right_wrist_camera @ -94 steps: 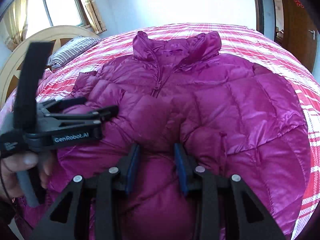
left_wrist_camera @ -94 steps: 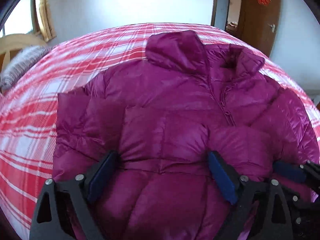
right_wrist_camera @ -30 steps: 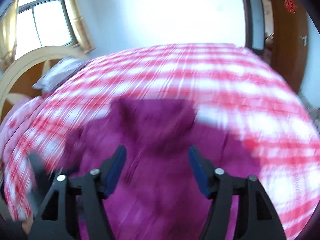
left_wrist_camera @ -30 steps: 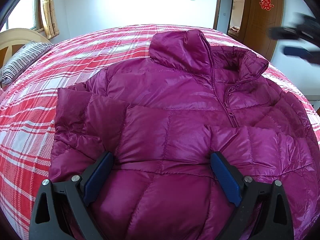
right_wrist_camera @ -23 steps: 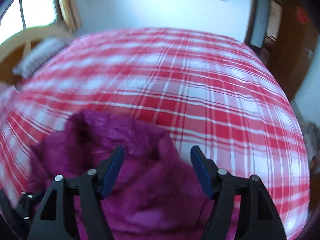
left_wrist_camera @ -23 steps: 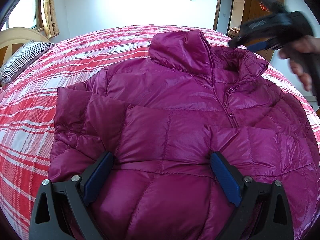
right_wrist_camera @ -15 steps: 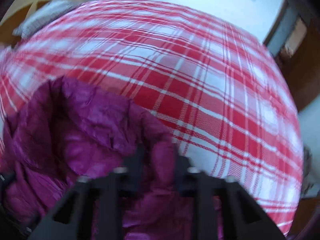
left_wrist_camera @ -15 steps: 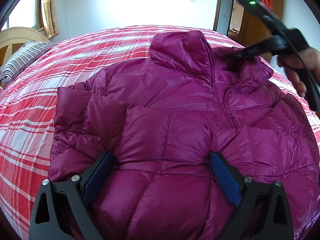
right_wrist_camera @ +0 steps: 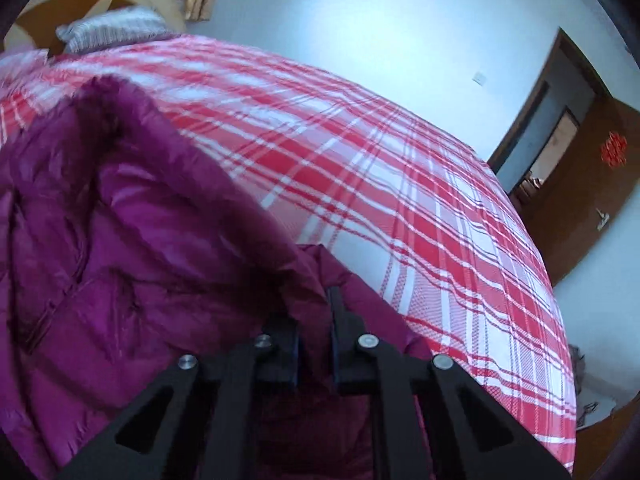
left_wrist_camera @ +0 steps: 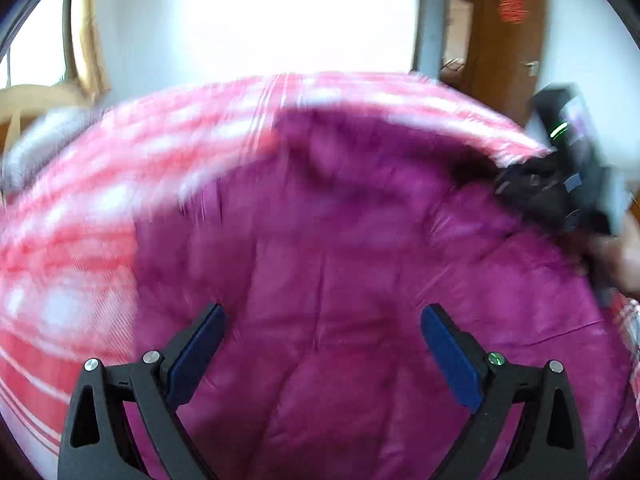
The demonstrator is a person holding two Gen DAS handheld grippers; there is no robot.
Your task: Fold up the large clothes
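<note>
Left wrist view showed us the bed (left_wrist_camera: pixel 72 208) first, its red and white plaid cover filling the frame from side to side, smeared with motion blur. Spread over the cover lay the magenta puffer jacket (left_wrist_camera: pixel 328 264), its quilted body reaching from just under our left gripper (left_wrist_camera: pixel 320 344) up to the collar at the far edge. We saw that gripper's two blue-padded fingers (left_wrist_camera: pixel 196 348) standing wide apart over the jacket's lower part, with nothing between them. At the right edge our right gripper (left_wrist_camera: pixel 560 184) met the jacket at its collar end, a hand partly visible behind it.

From the right wrist view we saw the plaid bed (right_wrist_camera: pixel 420 208) sloping away toward a brown door (right_wrist_camera: pixel 592 184) and a striped pillow (right_wrist_camera: pixel 112 32). Our right gripper (right_wrist_camera: pixel 314 320) had its jaws closed on a fold of the jacket (right_wrist_camera: pixel 132 240) near the collar, fabric bunched around both fingers.
</note>
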